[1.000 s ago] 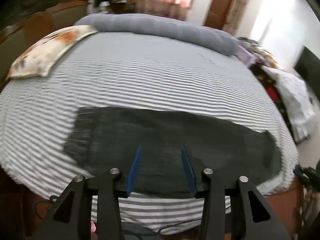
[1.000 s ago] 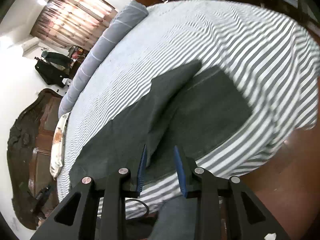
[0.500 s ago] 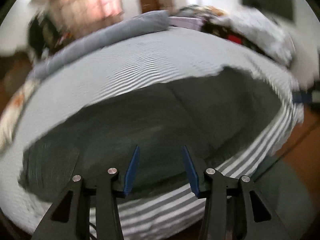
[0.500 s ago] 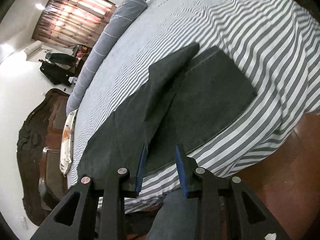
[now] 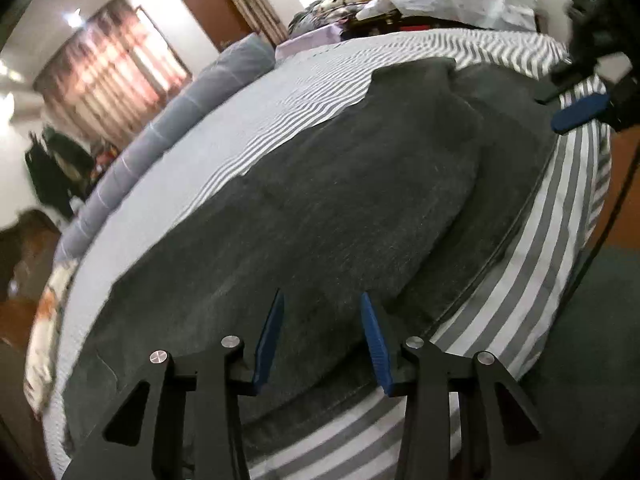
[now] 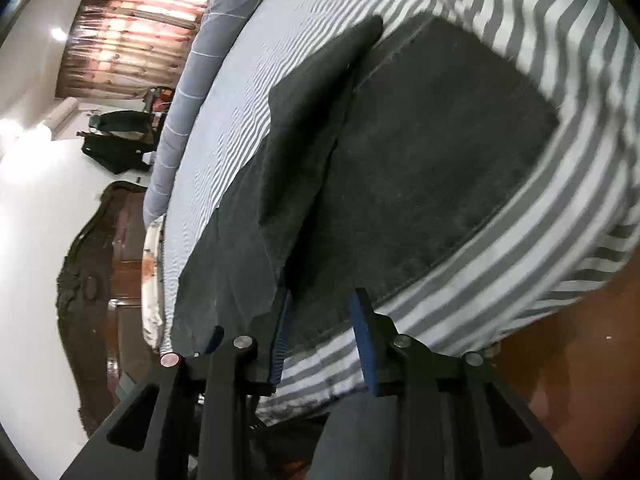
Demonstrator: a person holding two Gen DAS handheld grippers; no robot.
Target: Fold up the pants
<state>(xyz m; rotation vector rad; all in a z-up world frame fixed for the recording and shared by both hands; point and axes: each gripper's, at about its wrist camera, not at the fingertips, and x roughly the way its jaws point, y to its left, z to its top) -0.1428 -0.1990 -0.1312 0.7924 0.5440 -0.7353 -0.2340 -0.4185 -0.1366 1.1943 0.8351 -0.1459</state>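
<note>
A home bedroom: a wide bed under a grey-and-white striped sheet (image 5: 312, 92), a long grey bolster pillow (image 5: 168, 136) along its far edge, a carved dark wooden headboard (image 6: 92, 248), reddish patterned curtains (image 5: 108, 68) over a lit window, and a brown wooden door (image 5: 212, 16).
</note>
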